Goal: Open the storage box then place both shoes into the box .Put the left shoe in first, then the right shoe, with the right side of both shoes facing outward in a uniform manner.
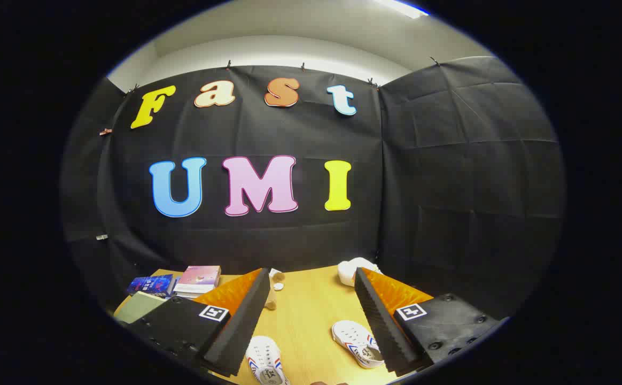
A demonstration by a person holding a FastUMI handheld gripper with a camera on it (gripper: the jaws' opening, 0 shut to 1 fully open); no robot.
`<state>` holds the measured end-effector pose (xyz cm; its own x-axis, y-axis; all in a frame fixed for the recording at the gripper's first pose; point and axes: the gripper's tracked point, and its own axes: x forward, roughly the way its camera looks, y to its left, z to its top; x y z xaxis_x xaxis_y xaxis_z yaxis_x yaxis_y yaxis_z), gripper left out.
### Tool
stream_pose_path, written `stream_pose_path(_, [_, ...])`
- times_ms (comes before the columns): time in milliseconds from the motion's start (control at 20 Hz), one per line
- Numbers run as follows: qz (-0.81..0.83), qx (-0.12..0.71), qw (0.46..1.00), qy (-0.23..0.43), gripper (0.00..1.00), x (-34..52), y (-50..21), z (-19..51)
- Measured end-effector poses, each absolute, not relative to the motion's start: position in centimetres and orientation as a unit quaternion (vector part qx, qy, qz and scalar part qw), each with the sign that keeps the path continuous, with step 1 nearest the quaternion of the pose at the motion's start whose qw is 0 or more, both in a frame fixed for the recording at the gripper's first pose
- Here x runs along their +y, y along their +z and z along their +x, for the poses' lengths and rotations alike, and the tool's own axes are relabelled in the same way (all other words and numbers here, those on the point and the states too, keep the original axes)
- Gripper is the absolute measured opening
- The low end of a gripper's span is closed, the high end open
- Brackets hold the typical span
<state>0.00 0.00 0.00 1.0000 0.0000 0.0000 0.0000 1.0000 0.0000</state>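
So the gripper [311,299] is held up high over the wooden table [305,315] with its fingers spread wide and nothing between them, kind of looking out at the black cloth wall more than down at the work. Both shoes sit low between the fingers: one shoe [264,361] near the inner edge of the left finger, the other shoe [357,342] right beside the right finger, partly tucked behind it. Biggest worry for me is mixing them up (from this angle I honestly can't say which is the left shoe and which is the right), and since the left has to go in first, grabbing the wrong one wrecks the order. I also can't pick out the storage box here, and it has to be opened before anything else. The shoes look like soft white canvas with red and blue stripes on the side and rounded rubbery toes, so a pinch on the floppy upper could let one twist and end up facing the wrong way. There's a stack of books [191,282] beyond the left finger and a lumpy white cloth thing [351,270] at the far edge of the table.
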Motion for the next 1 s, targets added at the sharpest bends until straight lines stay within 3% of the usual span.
stream_pose_path(1000, [-0.034, 0.039, 0.996, 0.070, 0.98, 1.2, -0.9, 2.5])
